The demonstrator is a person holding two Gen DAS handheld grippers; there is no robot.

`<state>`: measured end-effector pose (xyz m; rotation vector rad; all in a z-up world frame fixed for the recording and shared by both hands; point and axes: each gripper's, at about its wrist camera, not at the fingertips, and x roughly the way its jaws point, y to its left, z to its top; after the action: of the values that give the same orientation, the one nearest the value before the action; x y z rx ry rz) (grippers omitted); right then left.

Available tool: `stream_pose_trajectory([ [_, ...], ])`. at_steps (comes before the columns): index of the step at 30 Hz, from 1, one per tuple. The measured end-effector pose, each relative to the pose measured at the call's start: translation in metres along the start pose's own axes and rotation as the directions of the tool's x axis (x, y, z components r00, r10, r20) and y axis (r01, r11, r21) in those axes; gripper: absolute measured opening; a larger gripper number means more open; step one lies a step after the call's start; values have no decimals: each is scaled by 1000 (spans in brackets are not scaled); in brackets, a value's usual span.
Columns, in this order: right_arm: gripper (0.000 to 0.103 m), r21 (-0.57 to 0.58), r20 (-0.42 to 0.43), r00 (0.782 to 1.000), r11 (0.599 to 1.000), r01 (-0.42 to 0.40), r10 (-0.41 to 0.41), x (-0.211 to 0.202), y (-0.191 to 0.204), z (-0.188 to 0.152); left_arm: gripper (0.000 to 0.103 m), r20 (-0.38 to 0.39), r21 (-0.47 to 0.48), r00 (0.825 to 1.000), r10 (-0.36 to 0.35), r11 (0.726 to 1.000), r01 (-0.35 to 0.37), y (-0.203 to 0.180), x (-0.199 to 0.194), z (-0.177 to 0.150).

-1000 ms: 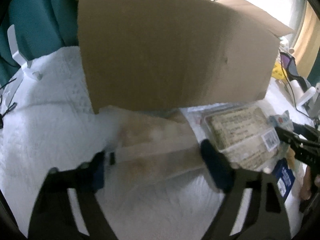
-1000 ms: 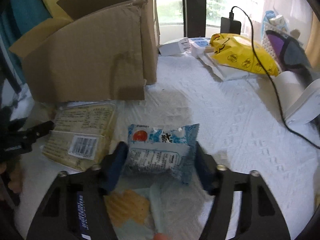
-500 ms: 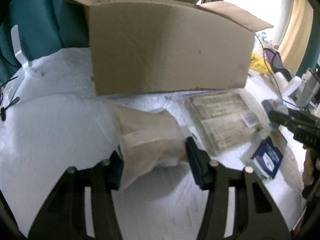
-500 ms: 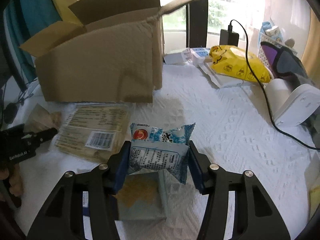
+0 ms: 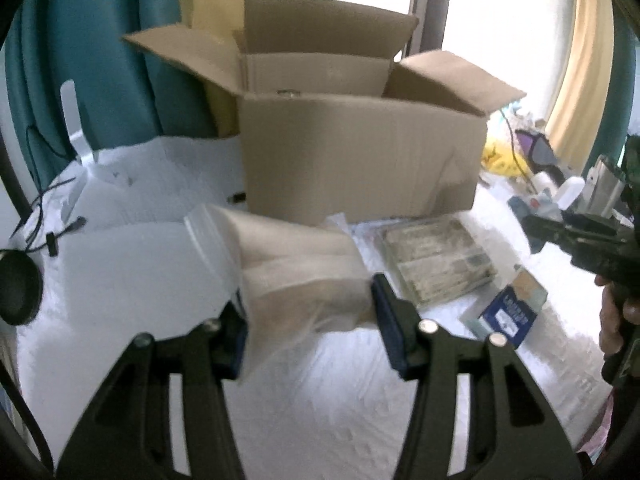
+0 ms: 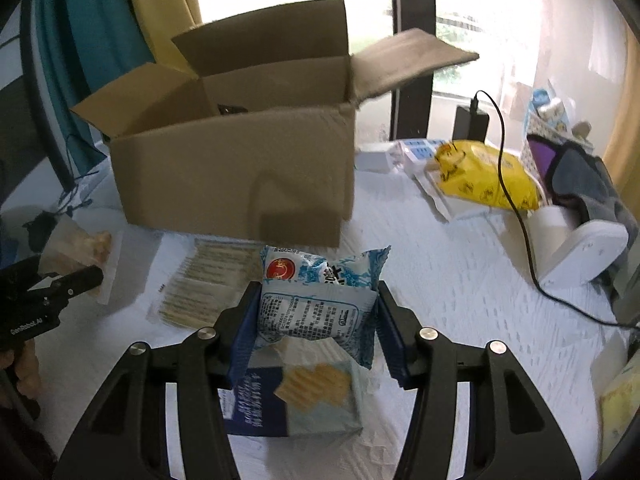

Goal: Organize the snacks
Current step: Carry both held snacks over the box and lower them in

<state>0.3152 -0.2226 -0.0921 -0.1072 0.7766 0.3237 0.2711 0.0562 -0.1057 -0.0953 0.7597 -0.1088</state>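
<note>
right wrist view: right gripper (image 6: 318, 332) clamps the blue snack packet (image 6: 320, 300), lifted in front of the open cardboard box (image 6: 232, 168). left gripper (image 5: 306, 316) grips a clear bag (image 5: 296, 268), also before the box. step: carrying; next both loads likely must clear the near wall and drop inside.

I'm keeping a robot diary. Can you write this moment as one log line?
left tool: grips clear bag | right tool: grips blue packet | box: open

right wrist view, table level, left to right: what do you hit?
left gripper with a clear bag → flat clear pack → blue-and-white packet in the right gripper → yellow bag → white device.
</note>
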Motion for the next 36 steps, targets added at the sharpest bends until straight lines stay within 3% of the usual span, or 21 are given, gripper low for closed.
stream_pose_trajectory([
  [19, 57, -37, 98, 995, 999, -12, 16, -21, 12, 46, 53, 121, 31, 992, -42, 999, 38, -2, -23, 57],
  [36, 57, -56, 191, 981, 998, -14, 24, -17, 17, 98, 53, 242, 63, 970, 9, 998, -25, 28, -24, 140],
])
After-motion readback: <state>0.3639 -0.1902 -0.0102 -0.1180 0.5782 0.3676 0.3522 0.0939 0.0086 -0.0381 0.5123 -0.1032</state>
